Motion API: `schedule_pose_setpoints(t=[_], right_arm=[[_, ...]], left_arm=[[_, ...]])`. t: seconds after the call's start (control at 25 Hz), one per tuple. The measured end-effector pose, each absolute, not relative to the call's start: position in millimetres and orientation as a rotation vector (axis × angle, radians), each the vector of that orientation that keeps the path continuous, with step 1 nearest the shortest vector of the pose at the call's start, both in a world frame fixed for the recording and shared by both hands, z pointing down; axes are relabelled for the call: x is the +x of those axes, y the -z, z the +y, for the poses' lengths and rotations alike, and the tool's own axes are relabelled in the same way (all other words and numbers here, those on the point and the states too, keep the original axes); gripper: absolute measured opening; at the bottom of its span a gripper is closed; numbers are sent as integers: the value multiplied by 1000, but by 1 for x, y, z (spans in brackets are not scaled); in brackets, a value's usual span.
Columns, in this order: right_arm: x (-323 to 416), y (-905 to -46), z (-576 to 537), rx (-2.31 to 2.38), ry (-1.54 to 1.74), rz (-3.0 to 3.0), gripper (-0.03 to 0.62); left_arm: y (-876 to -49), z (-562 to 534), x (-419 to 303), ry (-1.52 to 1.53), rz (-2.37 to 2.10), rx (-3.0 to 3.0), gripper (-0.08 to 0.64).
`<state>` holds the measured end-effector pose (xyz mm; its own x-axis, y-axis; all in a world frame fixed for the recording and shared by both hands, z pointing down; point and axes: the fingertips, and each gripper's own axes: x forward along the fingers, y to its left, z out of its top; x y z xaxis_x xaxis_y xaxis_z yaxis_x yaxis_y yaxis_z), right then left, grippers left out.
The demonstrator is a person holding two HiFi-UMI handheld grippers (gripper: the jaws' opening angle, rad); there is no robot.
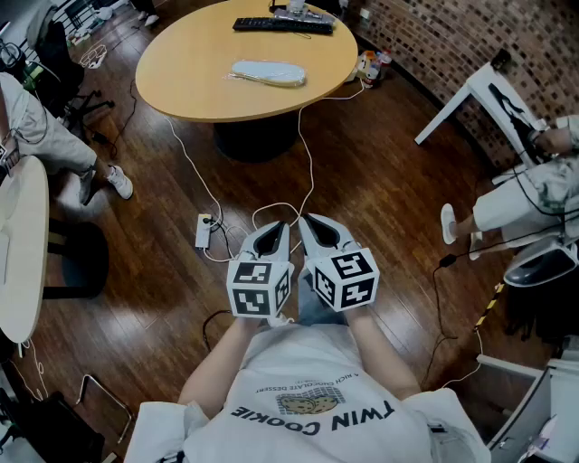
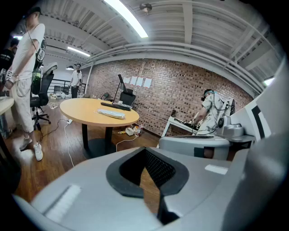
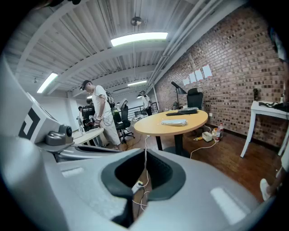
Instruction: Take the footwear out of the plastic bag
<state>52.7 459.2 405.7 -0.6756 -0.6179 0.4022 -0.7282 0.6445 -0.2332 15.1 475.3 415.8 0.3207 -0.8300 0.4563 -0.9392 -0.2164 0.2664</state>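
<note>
Nearest us, the left gripper (image 1: 277, 228) and right gripper (image 1: 309, 222) sit side by side before our chest, each with its fingers pressed fully together and nothing between them. Beyond their tips a power strip (image 1: 204, 231) lies on the wooden floor (image 1: 380, 181). Farther off, the plastic bag (image 1: 269, 72) with the pale footwear inside rests on the round desk (image 1: 190, 63), with a keyboard (image 1: 282, 25) behind it.

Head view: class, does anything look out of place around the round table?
White cables hang off the round table and loop loose across the floor to a power strip, a likely trip hazard. The plastic bag lies flat on the table; nothing looks spilled.
</note>
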Motion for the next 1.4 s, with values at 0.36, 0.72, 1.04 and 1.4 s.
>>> schedule_pose_setpoints(t=[0.36,0.72,1.04,1.4], right_arm=[[46,-418,342,1023,-557,-2584,3],[56,-416,212,908,-561,-2595,6],[53,-421,144,856,-584,-2594,15],[27,-437,64,909,-617,-2555,26]], left_arm=[[-424,354,8,-298,-1589,2079,3],[-426,225,19,-331,-1633,2038,3],[-432,153,-20,-393,-1701,1986,25],[-441,57,-108,-453,-1752,1980,63]])
